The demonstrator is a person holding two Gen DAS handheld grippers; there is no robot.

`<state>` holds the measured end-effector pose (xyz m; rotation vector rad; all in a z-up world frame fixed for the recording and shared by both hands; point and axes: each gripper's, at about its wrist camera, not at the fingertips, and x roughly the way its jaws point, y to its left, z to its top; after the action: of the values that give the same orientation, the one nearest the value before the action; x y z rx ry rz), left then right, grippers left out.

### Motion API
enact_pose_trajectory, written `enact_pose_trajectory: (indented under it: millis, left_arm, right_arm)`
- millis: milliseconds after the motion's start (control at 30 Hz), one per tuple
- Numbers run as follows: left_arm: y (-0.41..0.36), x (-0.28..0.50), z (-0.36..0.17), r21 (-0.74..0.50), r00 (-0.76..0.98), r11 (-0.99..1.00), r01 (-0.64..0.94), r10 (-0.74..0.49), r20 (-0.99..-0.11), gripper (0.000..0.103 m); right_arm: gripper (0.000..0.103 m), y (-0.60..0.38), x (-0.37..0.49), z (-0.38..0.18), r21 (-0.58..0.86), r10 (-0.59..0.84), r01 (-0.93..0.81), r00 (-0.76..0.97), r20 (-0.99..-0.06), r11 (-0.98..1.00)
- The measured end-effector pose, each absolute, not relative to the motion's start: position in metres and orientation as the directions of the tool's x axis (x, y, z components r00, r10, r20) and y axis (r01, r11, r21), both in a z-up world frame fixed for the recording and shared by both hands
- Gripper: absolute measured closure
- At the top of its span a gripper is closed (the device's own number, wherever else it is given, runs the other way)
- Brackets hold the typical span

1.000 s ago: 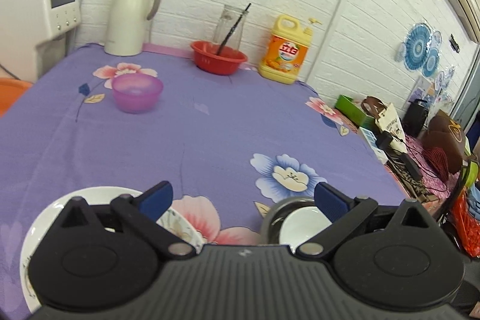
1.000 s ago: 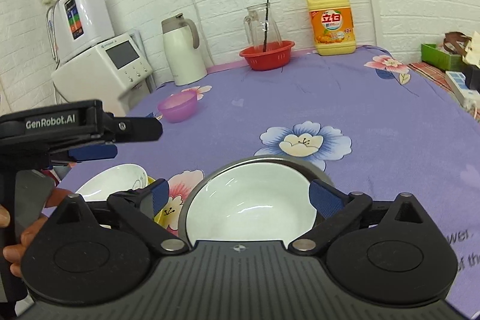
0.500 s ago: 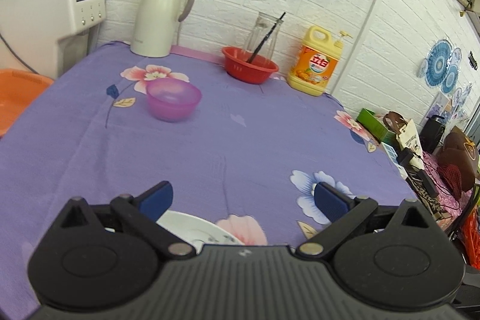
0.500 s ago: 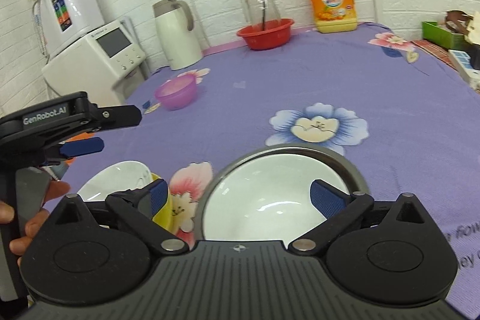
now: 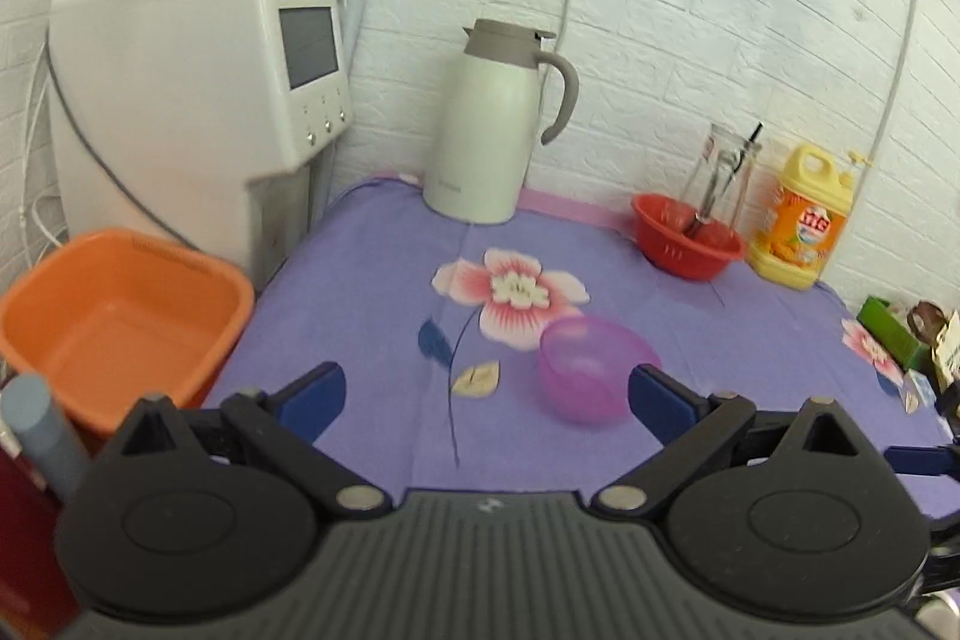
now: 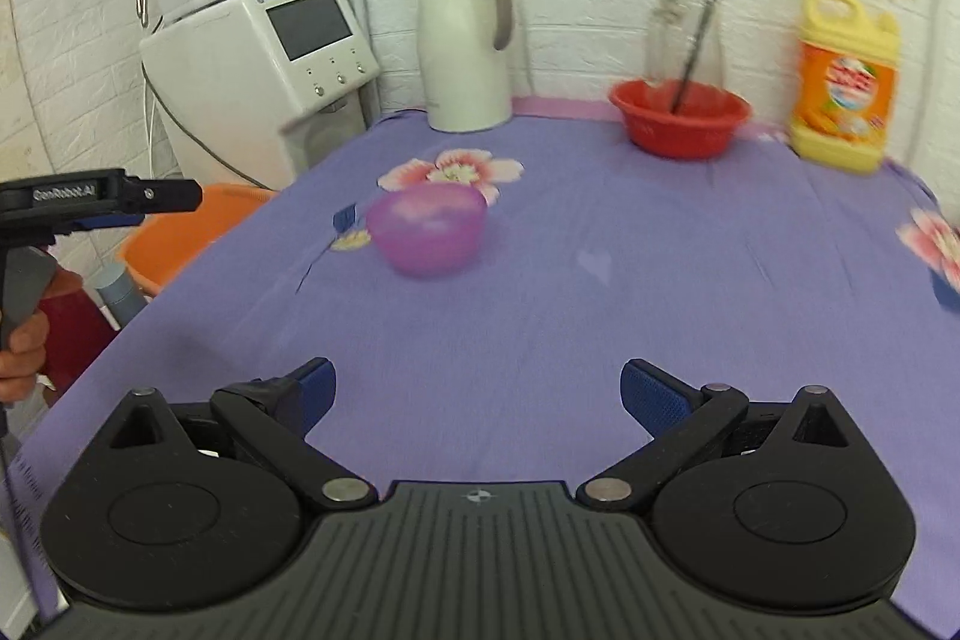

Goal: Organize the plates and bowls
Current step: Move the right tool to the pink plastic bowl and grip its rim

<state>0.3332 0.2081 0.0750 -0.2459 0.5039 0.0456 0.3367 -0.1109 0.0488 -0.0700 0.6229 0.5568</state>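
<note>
On the left, beside the desk [image 5: 372, 292], stands an orange basin [image 5: 120, 316], and our left gripper [image 5: 483, 391] hovers over the near edge of the desk with its jaws wide apart and nothing between them. Going to the right, the purple bowl [image 5: 591, 370] sits upright on the purple flowered cloth, just beside the pink flower print, ahead of this gripper and a little to the right of its middle.

We judge that this bowl is thin plastic: light, stiff enough to keep its shape, but smooth and rounded, so it may slide on the cloth or slip out of a weak hold. It will probably not break. The best place to take it is the rim, with one finger inside the wall and one outside, because the round body gives no flat face.

More to the right, our right gripper [image 6: 477, 391] is also spread open and empty, low over the desk, with the same bowl [image 6: 427, 227] farther away and slightly left. Far behind stand a white thermos jug [image 6: 465, 46], a red bowl [image 6: 681, 115] and a yellow detergent bottle [image 6: 843, 82].
</note>
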Motion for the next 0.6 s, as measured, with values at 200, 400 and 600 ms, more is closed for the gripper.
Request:
enact_pose_trajectory:
  millis: [200,400,600]
  left_arm:
    - [0.196,0.416,0.048,-0.276,0.83,0.96,-0.038,-0.123,-0.544,0.004]
    - [0.181,0.47,0.012,-0.269,0.779,0.963,-0.013,-0.159,-0.607,0.004]
    - [0.178,0.494,-0.007,-0.214,0.772,0.977,0.007,-0.141,-0.62,0.004]
  right_arm:
    - [0.0,-0.038,0.42,0.016,0.024,0.43,-0.57,0.592,-0.682,0.821]
    - [0.0,-0.013,0.452,-0.013,-0.025,0.395,-0.6,0.556,-0.732,0.8]
    - [0.0,-0.015,0.458,-0.022,-0.002,0.452,-0.638,0.548,-0.704,0.77]
